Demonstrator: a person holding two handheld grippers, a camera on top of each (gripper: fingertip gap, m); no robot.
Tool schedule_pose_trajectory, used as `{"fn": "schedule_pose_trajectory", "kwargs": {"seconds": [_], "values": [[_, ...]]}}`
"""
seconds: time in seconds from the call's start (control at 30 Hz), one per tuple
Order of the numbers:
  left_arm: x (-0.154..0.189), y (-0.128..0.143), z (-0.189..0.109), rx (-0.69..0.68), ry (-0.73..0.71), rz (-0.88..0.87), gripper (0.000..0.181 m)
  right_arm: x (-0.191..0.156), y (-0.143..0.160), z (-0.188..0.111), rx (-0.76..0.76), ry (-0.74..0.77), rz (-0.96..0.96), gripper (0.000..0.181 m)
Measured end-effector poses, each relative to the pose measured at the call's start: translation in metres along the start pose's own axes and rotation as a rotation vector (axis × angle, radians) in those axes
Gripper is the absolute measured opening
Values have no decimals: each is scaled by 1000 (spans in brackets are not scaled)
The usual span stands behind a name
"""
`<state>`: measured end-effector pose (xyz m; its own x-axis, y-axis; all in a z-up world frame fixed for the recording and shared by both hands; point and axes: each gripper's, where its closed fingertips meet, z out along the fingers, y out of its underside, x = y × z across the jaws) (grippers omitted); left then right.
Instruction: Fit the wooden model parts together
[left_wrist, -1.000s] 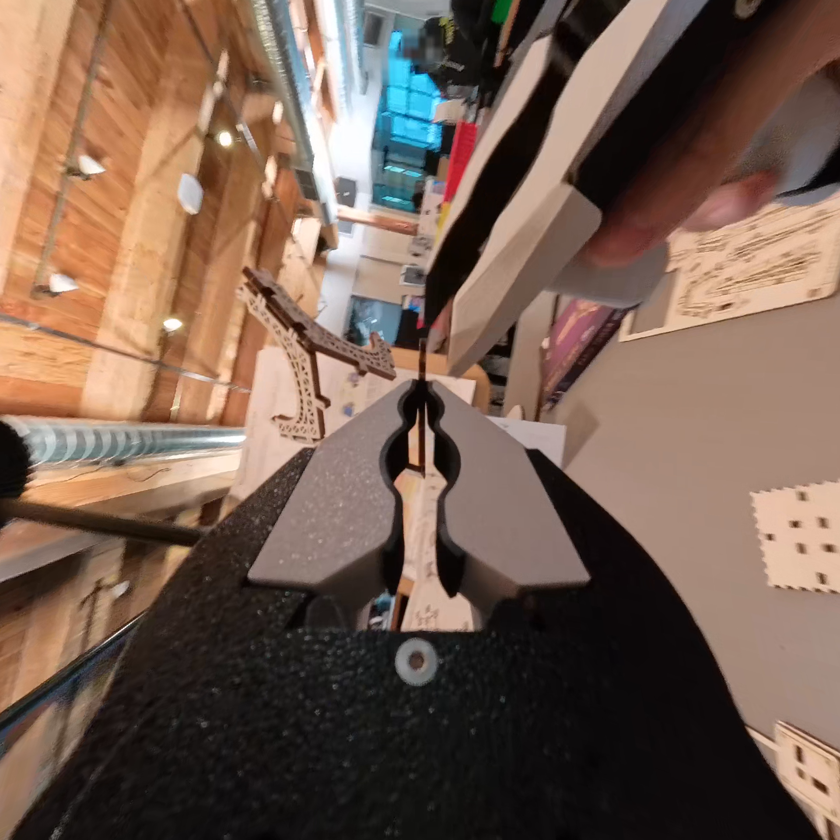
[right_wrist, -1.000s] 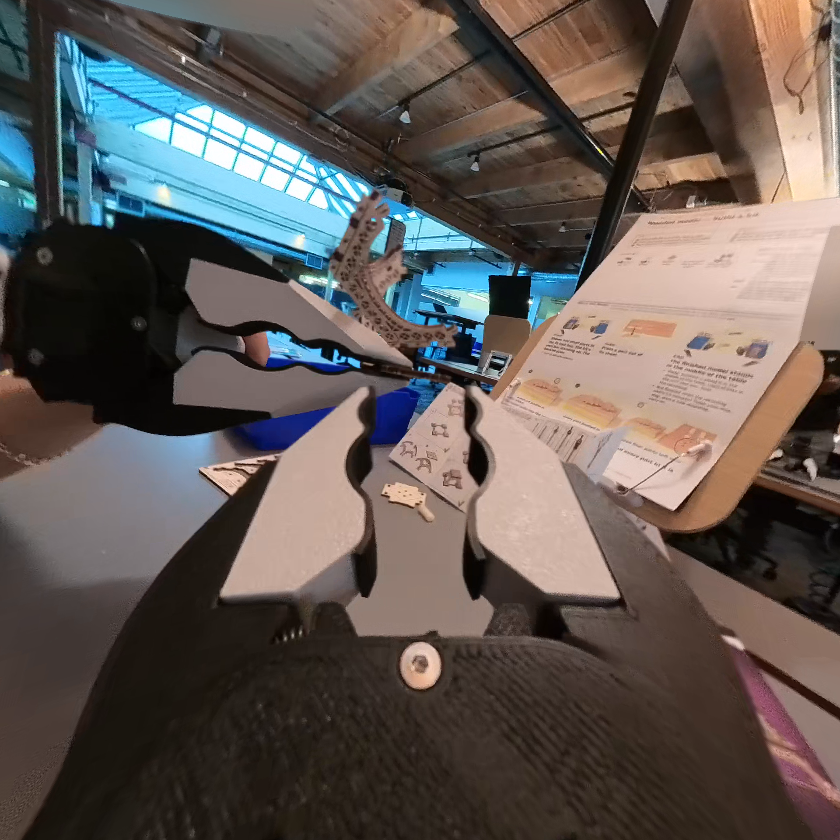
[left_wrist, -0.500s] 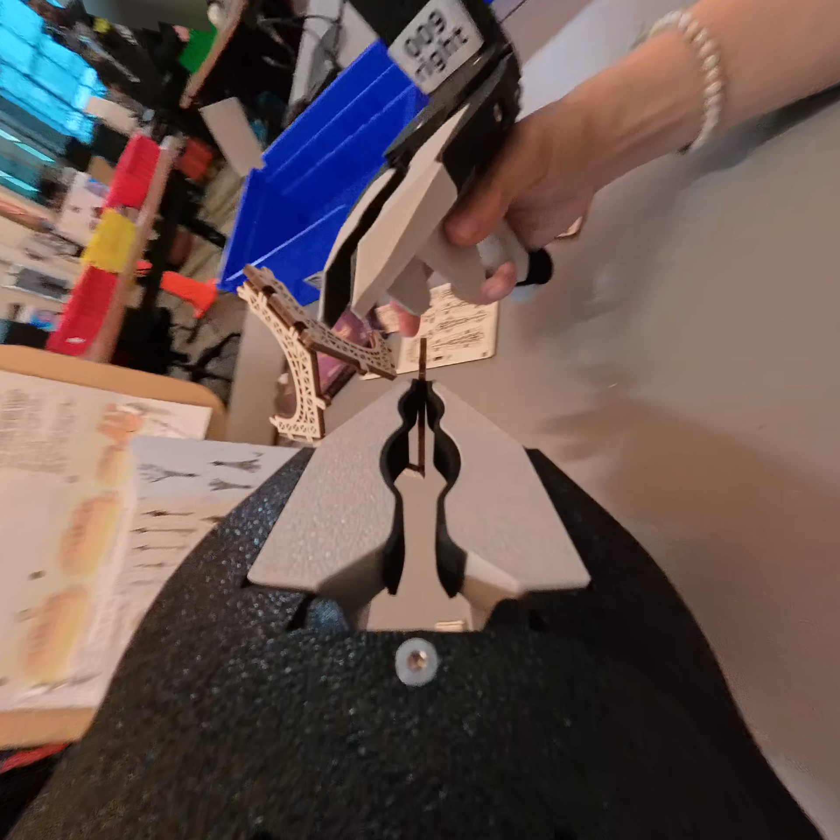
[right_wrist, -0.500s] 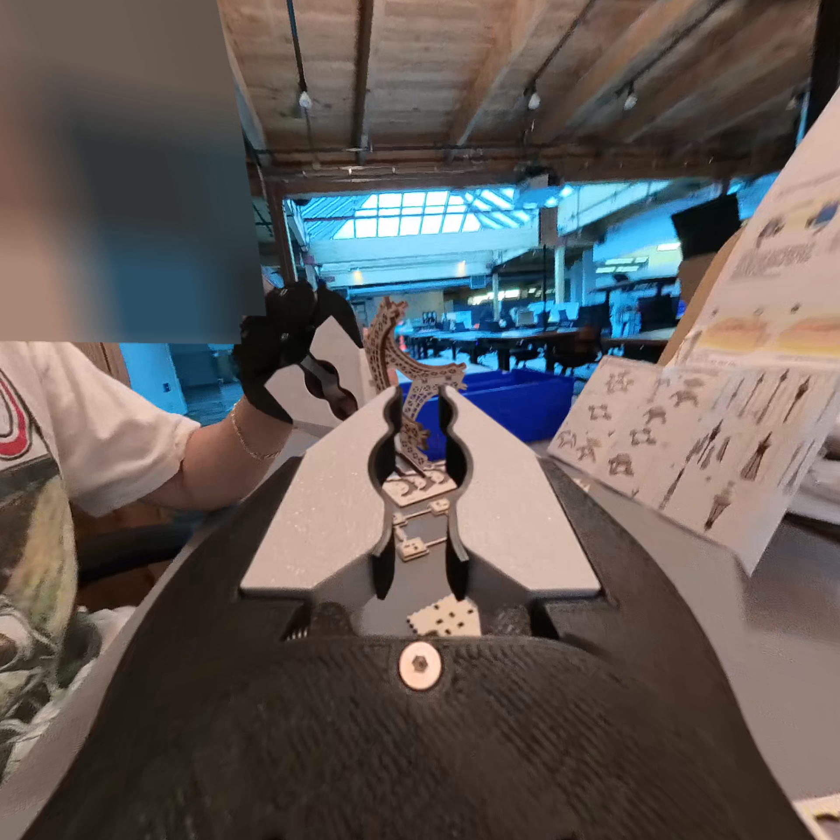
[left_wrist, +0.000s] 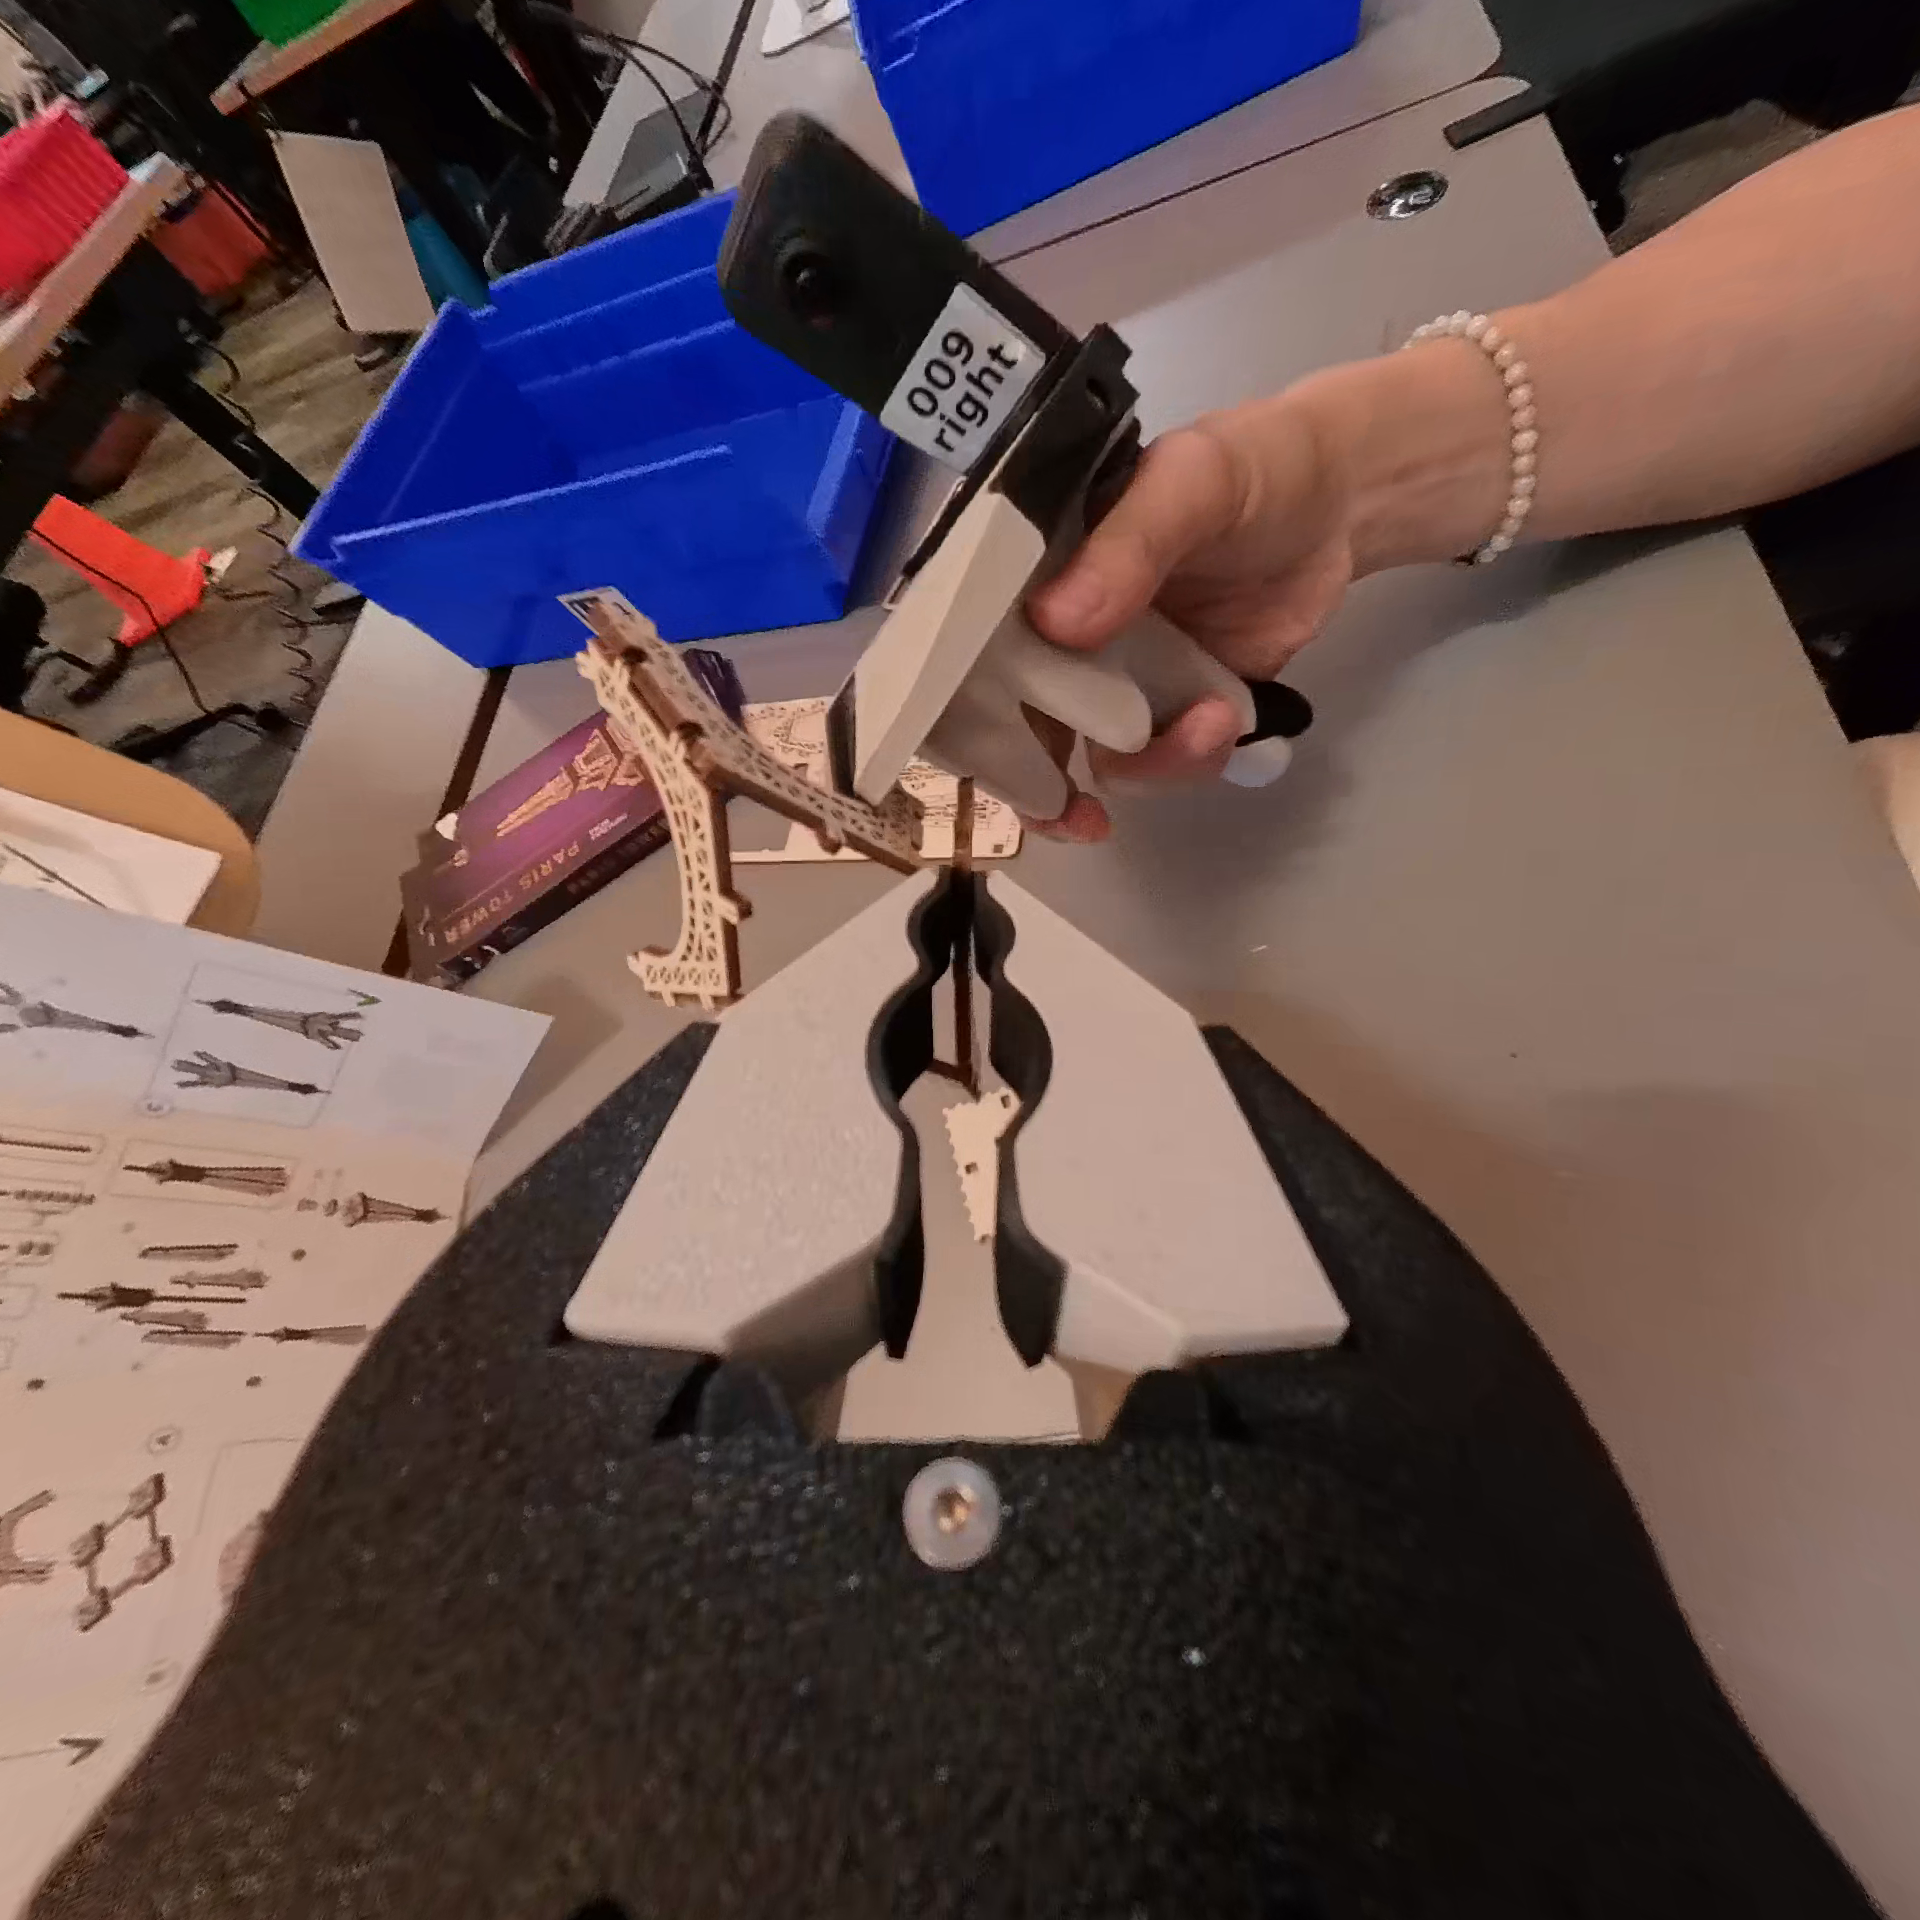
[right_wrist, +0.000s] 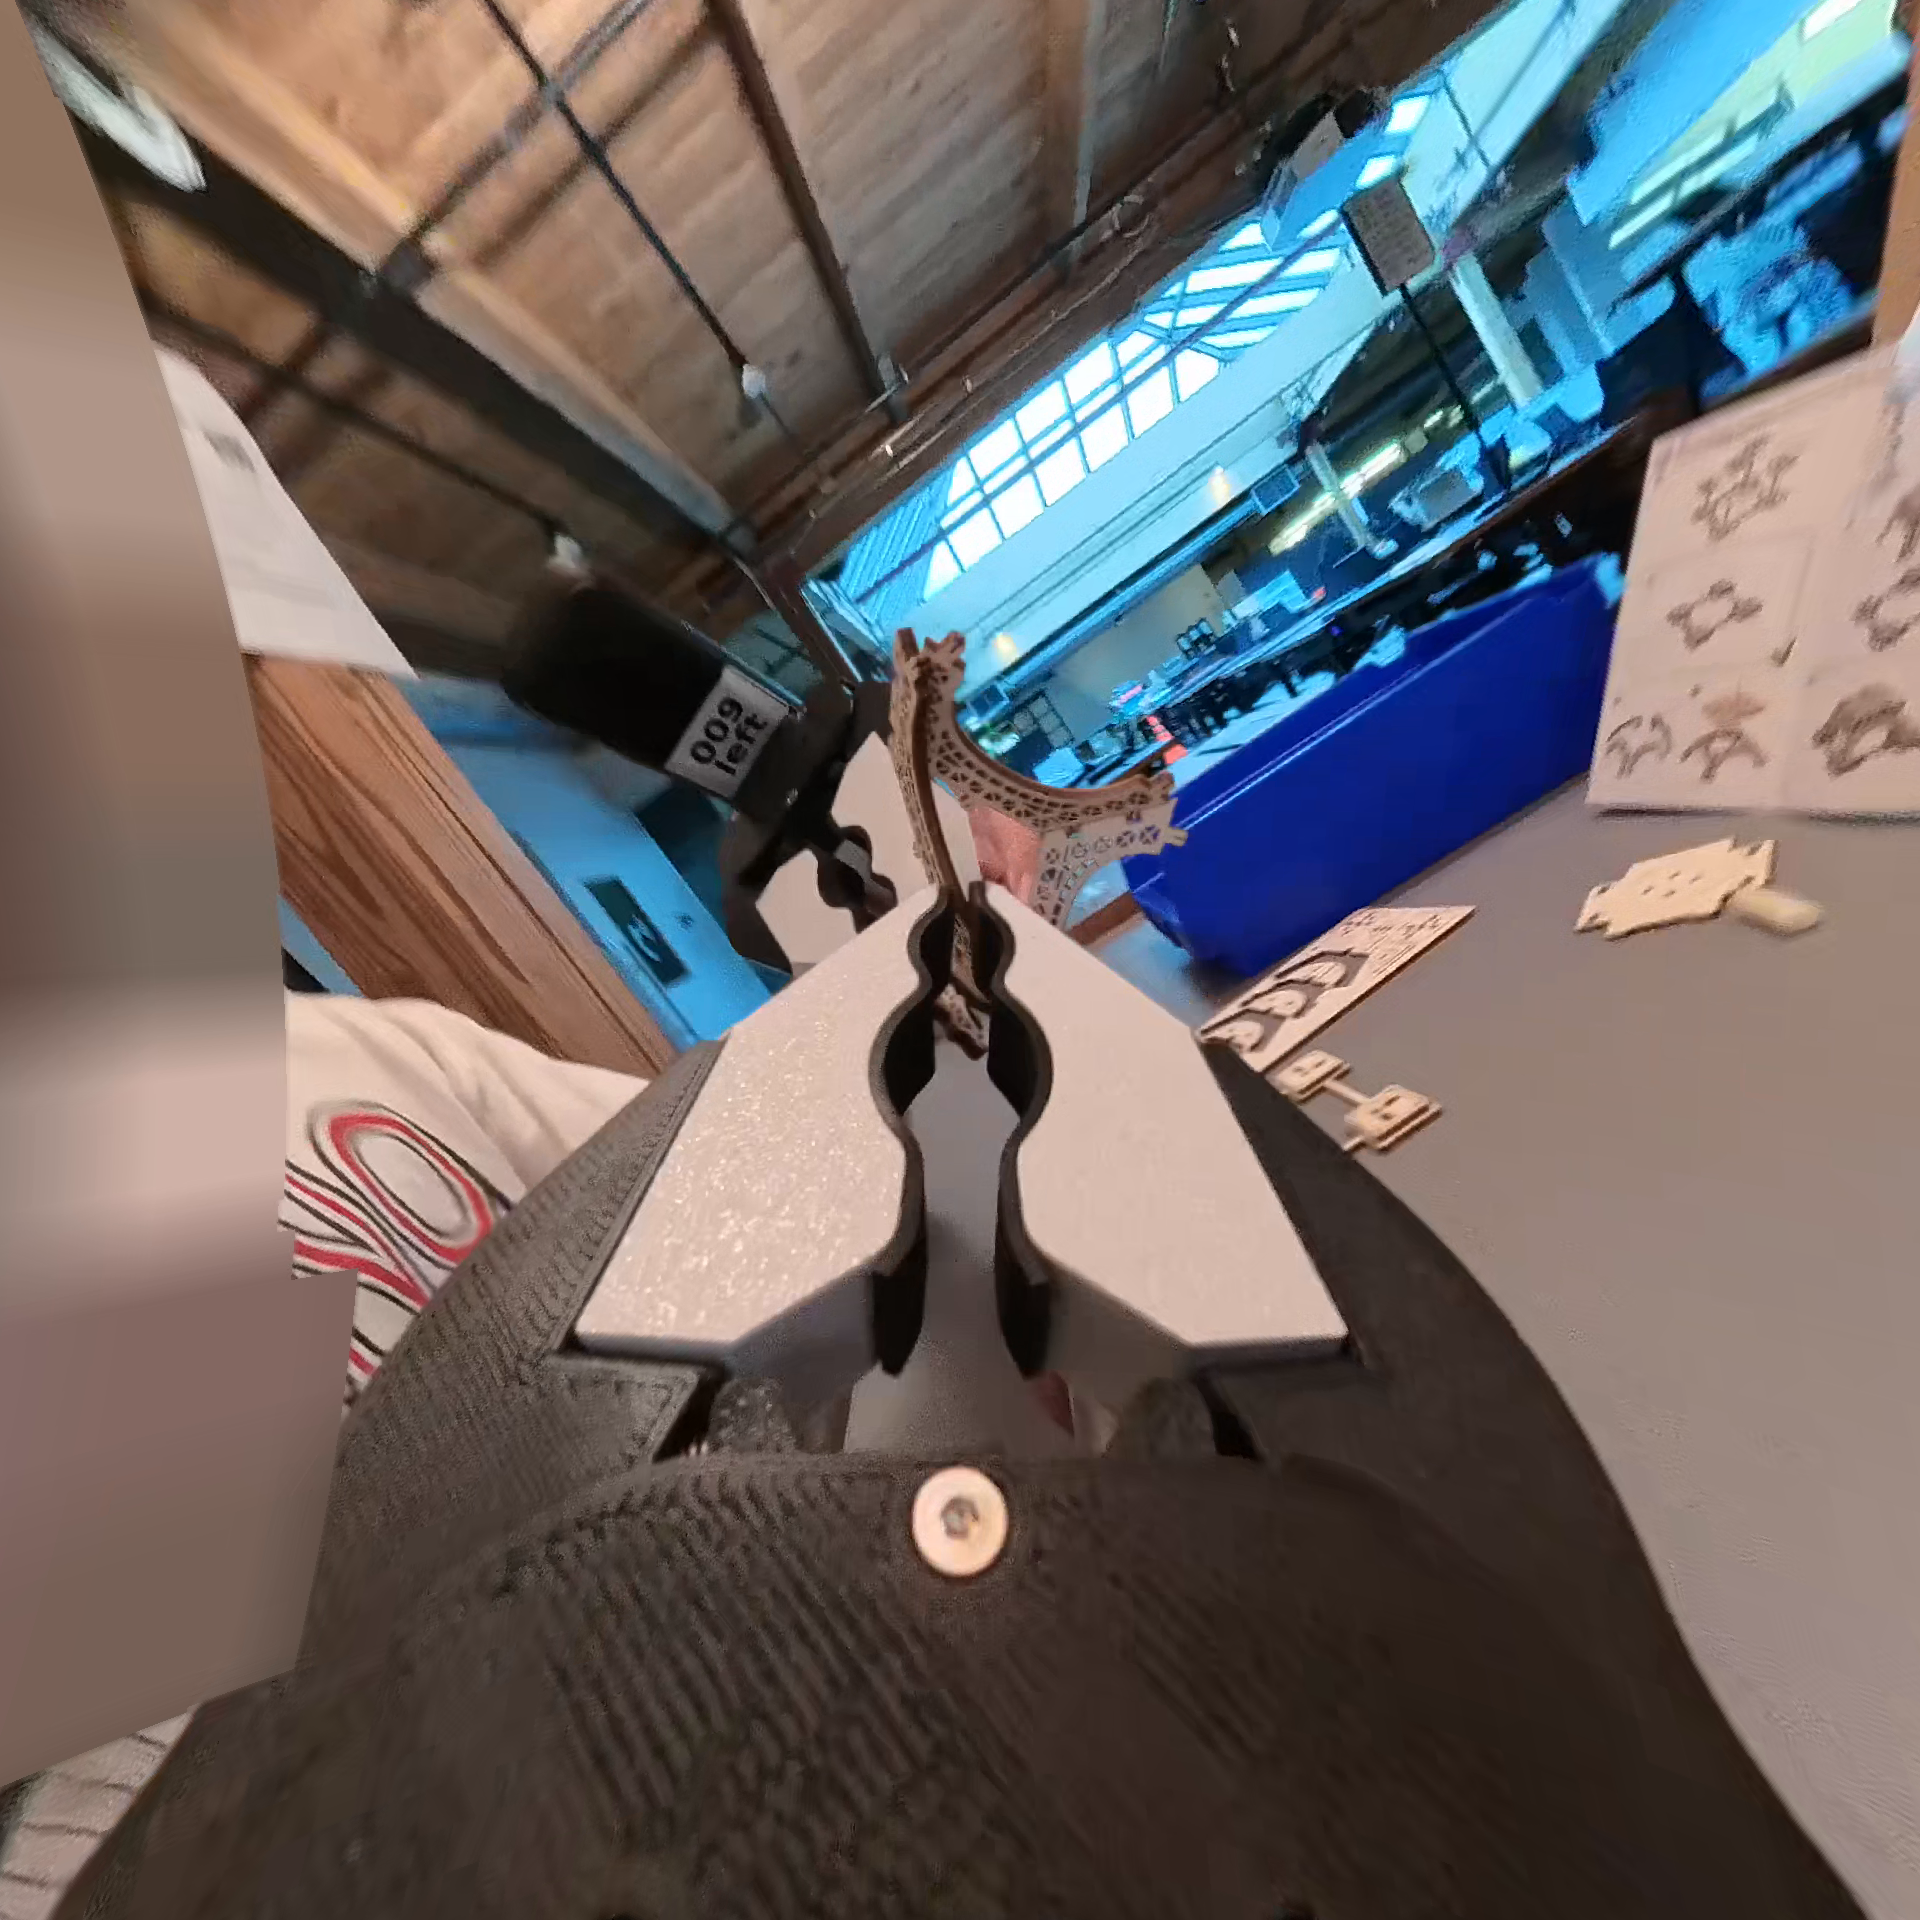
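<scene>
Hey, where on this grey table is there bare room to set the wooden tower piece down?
The grey table is bare to the right of the left hand-held gripper, below the person's hand. It is crowded ahead and left: blue bin, purple box, punched wooden sheet and instruction sheet.

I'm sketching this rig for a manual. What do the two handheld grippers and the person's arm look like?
Both have a grainy black body, a silver screw and pale grey wavy-edged fingers: left claw, right claw. The right one carries a black camera with a white label. A pearl bracelet circles the wrist.
</scene>
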<state>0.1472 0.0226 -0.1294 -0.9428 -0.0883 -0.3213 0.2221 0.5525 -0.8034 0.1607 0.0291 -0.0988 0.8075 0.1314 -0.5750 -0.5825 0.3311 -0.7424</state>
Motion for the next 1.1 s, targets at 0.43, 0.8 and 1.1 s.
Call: {"fn": "schedule_pose_trajectory", "kwargs": {"seconds": [0.43, 0.8, 1.1], "values": [[8, 2, -3, 69, 188, -212, 0, 5, -14, -16, -35, 129, -385, 14], [19, -10, -26, 250, 617, -663, 0, -3, 10, -6, -301, 395, -1641, 21], [16, -9, -27, 262, 637, -688, 0, 7, 19, -9, -400, 399, -1724, 32]]}}
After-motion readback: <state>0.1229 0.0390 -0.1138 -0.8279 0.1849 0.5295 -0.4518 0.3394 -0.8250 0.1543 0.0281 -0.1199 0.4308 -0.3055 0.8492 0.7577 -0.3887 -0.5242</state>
